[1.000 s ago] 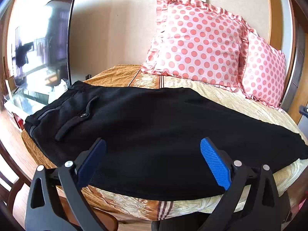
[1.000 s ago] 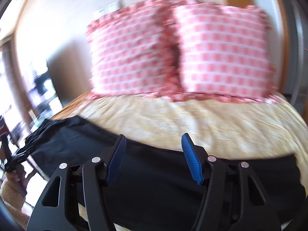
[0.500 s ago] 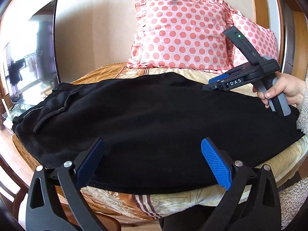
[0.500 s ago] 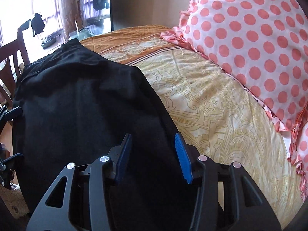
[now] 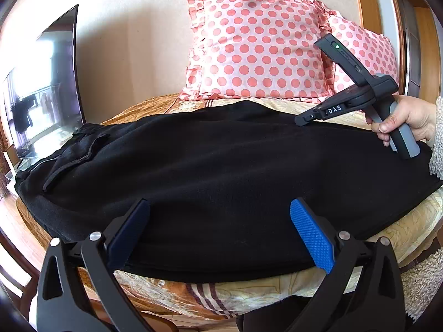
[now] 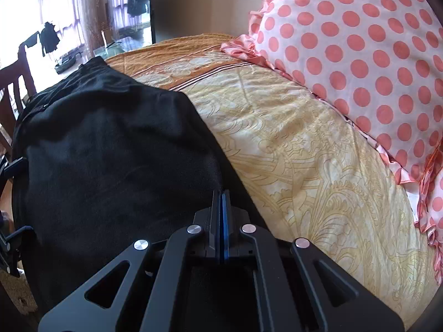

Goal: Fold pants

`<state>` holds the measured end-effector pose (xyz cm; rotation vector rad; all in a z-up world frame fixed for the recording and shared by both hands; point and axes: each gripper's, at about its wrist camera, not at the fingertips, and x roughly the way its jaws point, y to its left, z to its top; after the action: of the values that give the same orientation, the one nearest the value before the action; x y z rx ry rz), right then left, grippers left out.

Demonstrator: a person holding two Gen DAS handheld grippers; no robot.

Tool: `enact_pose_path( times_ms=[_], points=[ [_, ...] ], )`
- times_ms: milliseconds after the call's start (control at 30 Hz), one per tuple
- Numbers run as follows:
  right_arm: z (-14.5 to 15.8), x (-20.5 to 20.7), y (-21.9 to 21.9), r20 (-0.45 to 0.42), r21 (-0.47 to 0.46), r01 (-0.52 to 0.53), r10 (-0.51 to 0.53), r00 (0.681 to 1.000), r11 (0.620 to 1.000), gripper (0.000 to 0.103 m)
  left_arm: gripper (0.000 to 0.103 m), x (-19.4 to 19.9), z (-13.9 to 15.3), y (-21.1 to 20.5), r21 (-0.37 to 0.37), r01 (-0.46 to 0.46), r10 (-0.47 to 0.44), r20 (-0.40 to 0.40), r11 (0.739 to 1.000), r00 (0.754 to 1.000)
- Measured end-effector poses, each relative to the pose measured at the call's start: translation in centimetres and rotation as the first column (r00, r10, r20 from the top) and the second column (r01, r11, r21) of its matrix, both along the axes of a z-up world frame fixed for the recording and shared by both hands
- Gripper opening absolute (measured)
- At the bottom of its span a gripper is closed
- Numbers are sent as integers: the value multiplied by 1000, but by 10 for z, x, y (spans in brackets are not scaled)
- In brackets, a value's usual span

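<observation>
Black pants [image 5: 221,166] lie flat across the bed, waistband and drawstring at the left in the left wrist view. My left gripper [image 5: 218,221] is open, its blue pads spread just above the pants' near edge with only cloth below them. A hand holds my right gripper [image 5: 301,120] at the pants' far edge, right of the middle. In the right wrist view the right gripper [image 6: 221,193] is shut, its pads pressed together on that edge of the pants [image 6: 110,152], which lifts slightly to the tips.
The yellow patterned bedspread [image 6: 304,152] stretches beyond the pants. Two pink polka-dot pillows [image 5: 257,47] lean against the wall at the back. A television [image 5: 47,83] stands at the left, and a wooden chair [image 6: 13,94] is by the bed's waistband end.
The right gripper swung in over the pants' far edge, entered the left wrist view, and its jaws closed from wide apart to fully together. The left gripper dropped slightly toward the near edge.
</observation>
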<state>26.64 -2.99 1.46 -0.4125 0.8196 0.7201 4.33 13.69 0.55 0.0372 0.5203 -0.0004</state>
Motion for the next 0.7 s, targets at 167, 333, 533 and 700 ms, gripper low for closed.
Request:
enact_pose_path(
  times_ms=[167, 333, 533, 700],
  points=[
    [-6, 10, 0, 0, -10, 24, -24, 1000, 1000, 1, 101, 1, 0, -1, 5, -6, 6, -3, 1000, 1000],
    [7, 6, -27, 9, 18, 118, -118, 993, 993, 25, 101, 1, 0, -1, 8, -3, 3, -10, 1000, 1000],
    [38, -14, -128, -12, 171, 308, -311, 950, 936, 34, 101, -10, 13, 2, -48, 36, -35, 24, 998, 999],
    [28, -36, -202, -75, 146, 414, -407, 910, 899, 34, 101, -12, 27, -25, -77, 145, -140, 67, 986, 988]
  ],
)
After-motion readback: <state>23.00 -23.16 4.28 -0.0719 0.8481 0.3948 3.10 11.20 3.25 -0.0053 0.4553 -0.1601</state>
